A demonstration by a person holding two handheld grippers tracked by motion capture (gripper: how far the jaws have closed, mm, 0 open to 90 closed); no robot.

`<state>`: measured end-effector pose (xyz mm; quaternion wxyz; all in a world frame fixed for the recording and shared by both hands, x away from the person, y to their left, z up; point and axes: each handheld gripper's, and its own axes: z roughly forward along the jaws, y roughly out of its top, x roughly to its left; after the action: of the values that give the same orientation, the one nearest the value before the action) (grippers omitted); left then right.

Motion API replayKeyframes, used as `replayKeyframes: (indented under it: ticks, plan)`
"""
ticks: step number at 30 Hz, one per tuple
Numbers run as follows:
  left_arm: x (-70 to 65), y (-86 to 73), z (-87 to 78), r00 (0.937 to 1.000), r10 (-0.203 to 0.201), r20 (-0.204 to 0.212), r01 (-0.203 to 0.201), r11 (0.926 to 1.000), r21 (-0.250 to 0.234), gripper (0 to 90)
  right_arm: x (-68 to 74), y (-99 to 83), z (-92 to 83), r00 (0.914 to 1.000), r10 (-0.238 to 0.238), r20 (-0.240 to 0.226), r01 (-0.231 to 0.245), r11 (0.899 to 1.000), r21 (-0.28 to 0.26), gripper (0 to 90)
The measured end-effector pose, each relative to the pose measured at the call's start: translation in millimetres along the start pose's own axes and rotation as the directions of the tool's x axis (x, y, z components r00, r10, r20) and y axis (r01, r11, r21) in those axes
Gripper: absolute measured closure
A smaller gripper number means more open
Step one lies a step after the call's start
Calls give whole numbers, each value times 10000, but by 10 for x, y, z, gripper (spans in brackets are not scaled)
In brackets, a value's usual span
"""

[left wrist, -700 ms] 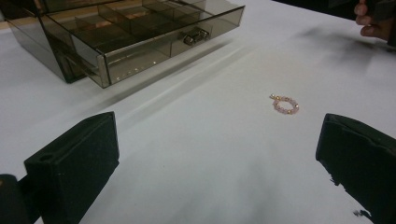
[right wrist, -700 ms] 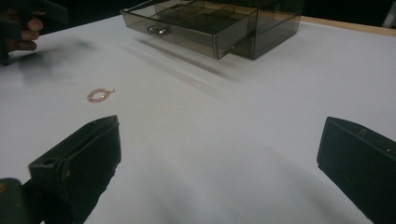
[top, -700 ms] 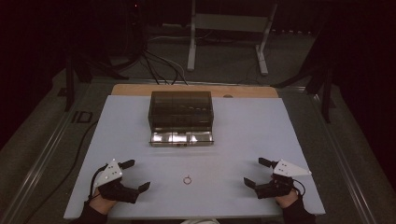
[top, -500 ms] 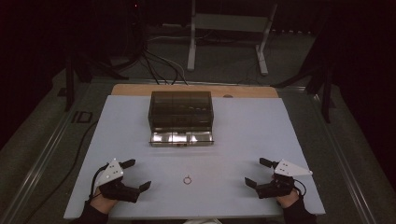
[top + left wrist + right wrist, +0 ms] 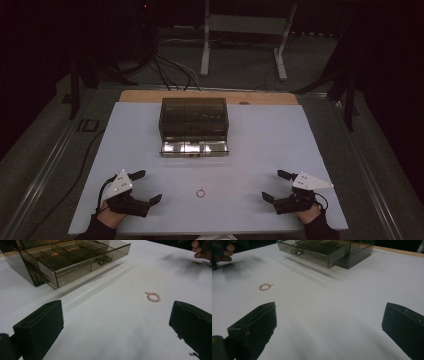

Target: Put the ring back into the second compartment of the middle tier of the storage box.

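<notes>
Over on the left, the left tool (image 5: 147, 186) rests low at the near edge of the white desk (image 5: 280, 140), held in a hand whose dark sleeve comes in from the bottom; its jaws stand wide apart with nothing between them, and the grey three-cornered plate on top tilts toward the middle. A black cable loops from it toward the desk's left edge. Moving toward the centre, a small beaded ring (image 5: 200, 192) lies flat on the bare desk, roughly midway between the two tools and well apart from both; in the left gripper view it shows as pink beads with a few gold ones (image 5: 153, 296), lying ahead of the open jaws and nearer the right-hand one. Behind it, toward the far side of the desk, sits a smoky transparent organiser box (image 5: 194, 118) with its bottom drawer (image 5: 194, 148) pulled out toward the person; the drawer is split into compartments and carries a small metal handle on its front. On the right, the right tool (image 5: 276, 185) mirrors the left: low at the near edge, jaws spread as wide as they go, empty, pointing in toward the ring.
</notes>
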<state>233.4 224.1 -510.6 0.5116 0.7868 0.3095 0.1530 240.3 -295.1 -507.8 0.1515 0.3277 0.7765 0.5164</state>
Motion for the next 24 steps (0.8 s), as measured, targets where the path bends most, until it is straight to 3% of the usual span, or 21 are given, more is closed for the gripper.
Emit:
replayKeyframes:
  ticks: [10, 24]
  plan:
    - [-8, 0, -12, 9999, -23, 112, 23, 10000, -72, 8, 88, 157, -3, 9997, 254, -15, -254, 9995, -167, 0]
    - [-12, 7, 4, 9995, -71, 312, 72, 10000, -12, 8, 102, 376, 1, 10000, -46, 84, 47, 9999, -100, 0]
